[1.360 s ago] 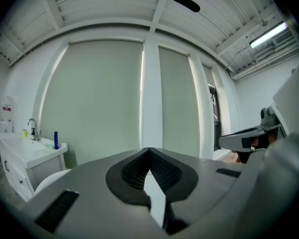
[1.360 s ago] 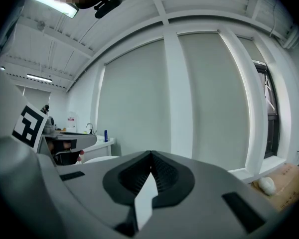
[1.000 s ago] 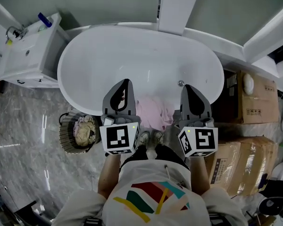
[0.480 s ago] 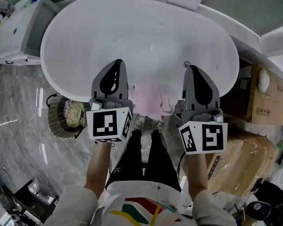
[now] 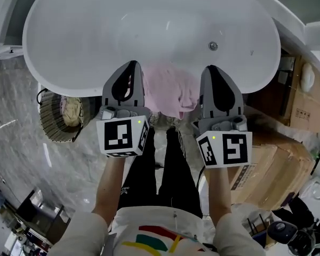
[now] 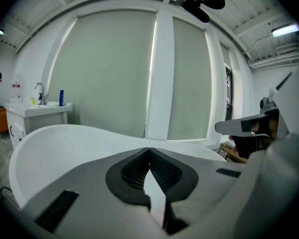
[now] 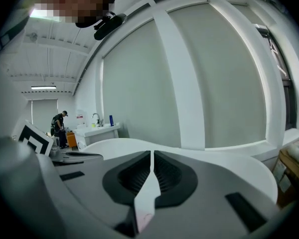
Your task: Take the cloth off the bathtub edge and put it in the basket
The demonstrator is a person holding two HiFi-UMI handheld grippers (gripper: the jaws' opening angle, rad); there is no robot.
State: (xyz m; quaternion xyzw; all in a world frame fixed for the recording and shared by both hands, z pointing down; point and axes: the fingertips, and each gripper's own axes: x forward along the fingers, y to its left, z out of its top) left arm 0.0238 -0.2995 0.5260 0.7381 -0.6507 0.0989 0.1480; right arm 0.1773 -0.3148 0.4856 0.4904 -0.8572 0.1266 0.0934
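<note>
A pink cloth (image 5: 169, 91) hangs over the near edge of the white bathtub (image 5: 149, 25). The left gripper (image 5: 132, 66) is just left of the cloth and the right gripper (image 5: 212, 71) just right of it, both above the tub rim. Both are shut with nothing between the pads. A round wicker basket (image 5: 58, 116) with some fabric inside stands on the floor to the left, below the tub. In the left gripper view the jaws (image 6: 149, 151) meet at the tips over the tub rim (image 6: 65, 133). The right gripper view shows its jaws (image 7: 152, 156) closed the same way.
Cardboard boxes (image 5: 277, 159) are stacked on the right beside the tub. A white sink cabinet (image 6: 35, 116) stands at the far left. The drain (image 5: 213, 46) sits inside the tub. A person (image 7: 59, 128) stands far off by the sink. The marble floor (image 5: 21, 159) lies left.
The view has shifted toward the tub: both grippers now sit closer over the rim beside the pink cloth. Their jaws stay shut throughout.
</note>
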